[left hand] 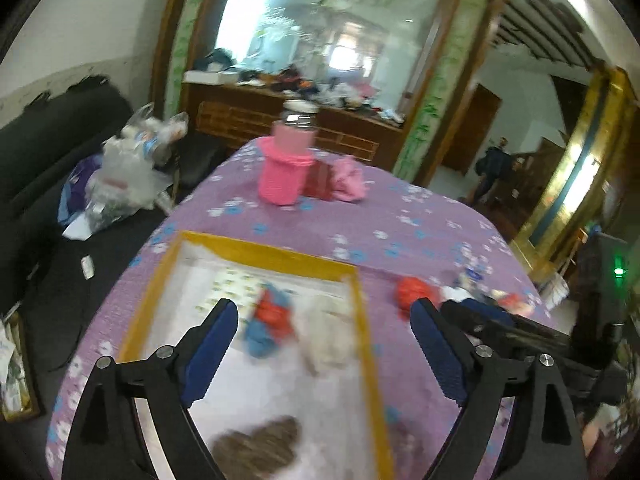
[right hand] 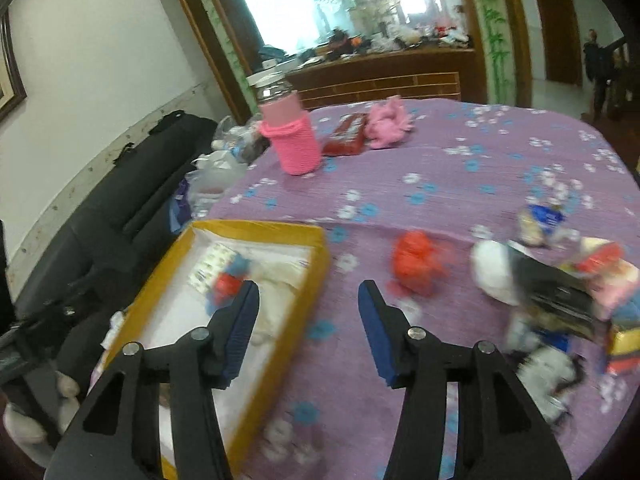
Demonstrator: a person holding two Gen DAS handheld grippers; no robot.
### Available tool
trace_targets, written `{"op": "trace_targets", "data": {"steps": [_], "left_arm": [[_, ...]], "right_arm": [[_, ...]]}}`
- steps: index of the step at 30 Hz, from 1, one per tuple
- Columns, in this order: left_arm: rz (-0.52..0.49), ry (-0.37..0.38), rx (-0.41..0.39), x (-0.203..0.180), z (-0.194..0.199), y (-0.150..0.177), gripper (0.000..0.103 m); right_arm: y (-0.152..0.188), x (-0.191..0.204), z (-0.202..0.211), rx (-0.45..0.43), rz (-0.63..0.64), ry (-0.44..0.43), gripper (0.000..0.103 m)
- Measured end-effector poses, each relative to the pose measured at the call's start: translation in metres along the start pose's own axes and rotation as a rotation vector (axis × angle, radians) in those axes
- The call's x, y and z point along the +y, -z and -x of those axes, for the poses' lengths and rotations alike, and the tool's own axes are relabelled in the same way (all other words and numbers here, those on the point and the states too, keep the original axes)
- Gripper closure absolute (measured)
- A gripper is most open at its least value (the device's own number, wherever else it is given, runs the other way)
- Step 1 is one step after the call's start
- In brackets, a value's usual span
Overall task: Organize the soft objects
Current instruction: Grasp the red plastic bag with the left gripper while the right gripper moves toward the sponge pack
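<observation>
Nearest to us in the left wrist view, our left gripper (left hand: 324,328) hangs with its blue-padded jaws spread wide and nothing between them, over the shallow yellow-rimmed cardboard box (left hand: 272,258) that fills the lower centre of that frame. Inside the box we already see a blurred red-and-blue plush toy (left hand: 268,322), a cream fluffy toy (left hand: 330,334) just right of it, and a brown heart-shaped soft piece (left hand: 260,446) at the bottom edge. In the right wrist view, our right gripper (right hand: 308,298) is likewise wide apart and empty, its left finger over the box's right rim and its right finger over the purple flowered tablecloth (right hand: 460,176). The relation that matters for our next pick is this: the red soft toy (right hand: 418,266) lies on the cloth outside the box, just up and right of the right gripper's opening, and near it. From the left gripper it sits beyond the box's right rim, at mid-right of the frame. So we judge the right hand the nearer one. The toy looks roundish and too blurred to give a long axis. More loose soft toys are heaped at the right edge (right hand: 560,300). A bottle in a pink knitted sleeve (right hand: 290,136) stands well apart, at upper centre-left.
</observation>
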State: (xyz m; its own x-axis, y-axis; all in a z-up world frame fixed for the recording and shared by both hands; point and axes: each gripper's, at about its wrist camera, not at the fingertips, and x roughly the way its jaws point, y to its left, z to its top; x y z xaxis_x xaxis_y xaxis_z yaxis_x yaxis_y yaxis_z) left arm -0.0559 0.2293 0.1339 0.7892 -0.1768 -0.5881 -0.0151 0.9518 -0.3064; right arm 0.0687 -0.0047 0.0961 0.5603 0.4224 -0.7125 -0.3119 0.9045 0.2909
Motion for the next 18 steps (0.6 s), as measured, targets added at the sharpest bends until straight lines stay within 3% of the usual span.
{"op": "trace_targets", "data": {"steps": [8, 18], "left_arm": [[-0.132, 0.081, 0.038, -0.082, 0.028, 0.04, 0.012], [-0.193, 0.083, 0.166, -0.146, -0.002, 0.056, 0.012]], "right_arm": [[0.023, -0.071, 0.05, -0.035, -0.083, 0.094, 0.053], [0.035, -0.142, 0.07, -0.091, -0.121, 0.238, 0.053]]}}
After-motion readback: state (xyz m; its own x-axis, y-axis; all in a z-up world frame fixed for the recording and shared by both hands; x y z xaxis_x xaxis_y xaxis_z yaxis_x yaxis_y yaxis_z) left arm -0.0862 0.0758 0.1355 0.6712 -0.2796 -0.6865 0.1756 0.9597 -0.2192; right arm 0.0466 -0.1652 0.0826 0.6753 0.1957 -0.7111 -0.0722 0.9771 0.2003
